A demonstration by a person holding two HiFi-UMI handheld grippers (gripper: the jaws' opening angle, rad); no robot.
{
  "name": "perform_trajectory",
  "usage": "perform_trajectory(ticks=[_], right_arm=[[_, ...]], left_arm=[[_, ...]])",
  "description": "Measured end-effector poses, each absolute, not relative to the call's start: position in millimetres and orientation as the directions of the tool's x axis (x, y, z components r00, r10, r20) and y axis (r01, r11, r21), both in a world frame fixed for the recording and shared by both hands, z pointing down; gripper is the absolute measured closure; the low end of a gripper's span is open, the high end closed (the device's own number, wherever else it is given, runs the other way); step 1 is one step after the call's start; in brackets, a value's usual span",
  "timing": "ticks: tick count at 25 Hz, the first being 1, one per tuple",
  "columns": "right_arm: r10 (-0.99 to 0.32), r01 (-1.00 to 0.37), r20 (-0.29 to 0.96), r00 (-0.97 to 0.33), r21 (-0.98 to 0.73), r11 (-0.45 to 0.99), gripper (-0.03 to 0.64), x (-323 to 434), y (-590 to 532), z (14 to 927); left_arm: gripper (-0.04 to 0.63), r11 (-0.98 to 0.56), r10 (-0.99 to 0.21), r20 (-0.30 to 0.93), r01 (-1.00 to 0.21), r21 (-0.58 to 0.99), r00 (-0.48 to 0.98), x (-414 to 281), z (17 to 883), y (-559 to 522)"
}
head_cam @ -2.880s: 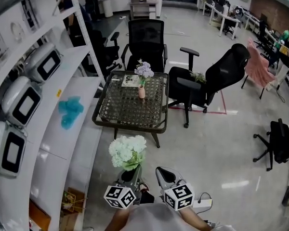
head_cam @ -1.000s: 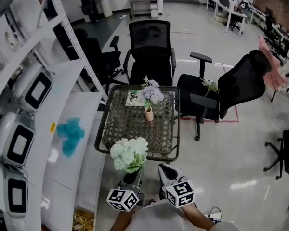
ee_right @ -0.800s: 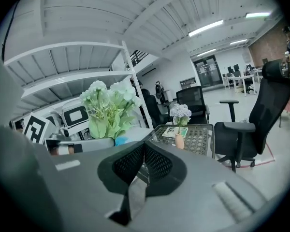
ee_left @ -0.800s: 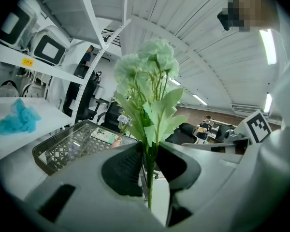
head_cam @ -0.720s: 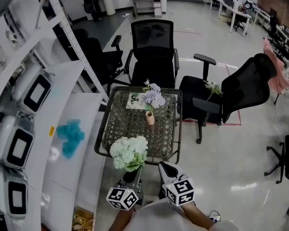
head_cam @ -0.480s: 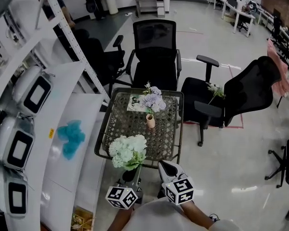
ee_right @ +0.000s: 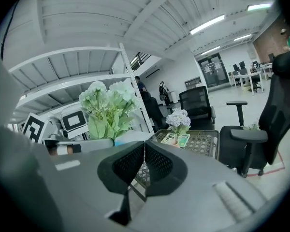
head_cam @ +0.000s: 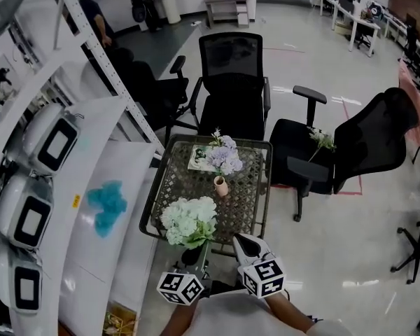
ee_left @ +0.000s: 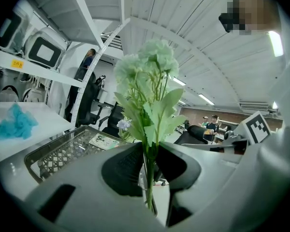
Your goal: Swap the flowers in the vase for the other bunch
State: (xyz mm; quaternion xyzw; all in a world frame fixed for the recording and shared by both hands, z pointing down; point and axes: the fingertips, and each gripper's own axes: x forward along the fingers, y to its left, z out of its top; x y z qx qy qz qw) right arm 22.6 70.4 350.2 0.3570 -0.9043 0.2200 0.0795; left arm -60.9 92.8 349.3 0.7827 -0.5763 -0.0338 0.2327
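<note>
My left gripper (head_cam: 191, 255) (ee_left: 149, 162) is shut on the stem of a pale green and white flower bunch (head_cam: 187, 221) (ee_left: 150, 95), held upright over the near edge of the low table (head_cam: 169, 226). My right gripper (head_cam: 242, 243) (ee_right: 144, 159) is shut with nothing between its pads, just right of the bunch. On the table ahead stands a small pink vase (head_cam: 221, 185) with lilac flowers (head_cam: 226, 155) (ee_right: 178, 118) in it. The green-white bunch (ee_right: 108, 106) shows to the left in the right gripper view.
A magazine (head_cam: 202, 158) lies at the table's far left. Black office chairs (head_cam: 232, 82) (head_cam: 350, 145) stand behind and right of the table. White shelving (head_cam: 63, 187) with helmet-like devices and a blue cloth (head_cam: 106, 203) runs along the left. A person (head_cam: 91, 16) stands far back.
Both grippers and the bunch have come forward toward the table; the table and vase now sit lower and nearer in the head view. The grips are unchanged.
</note>
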Motion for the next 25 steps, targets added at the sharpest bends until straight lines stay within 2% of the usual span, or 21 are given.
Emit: perform_trajectory(ticks=[25], right_arm=[[-0.615,-0.698,0.332,-0.715,-0.379,0.607,0.595,18,26,374]], left_arm=[[0.517,-0.264,-0.896,0.235,-0.877,0.401,0.377,-63,366,41]])
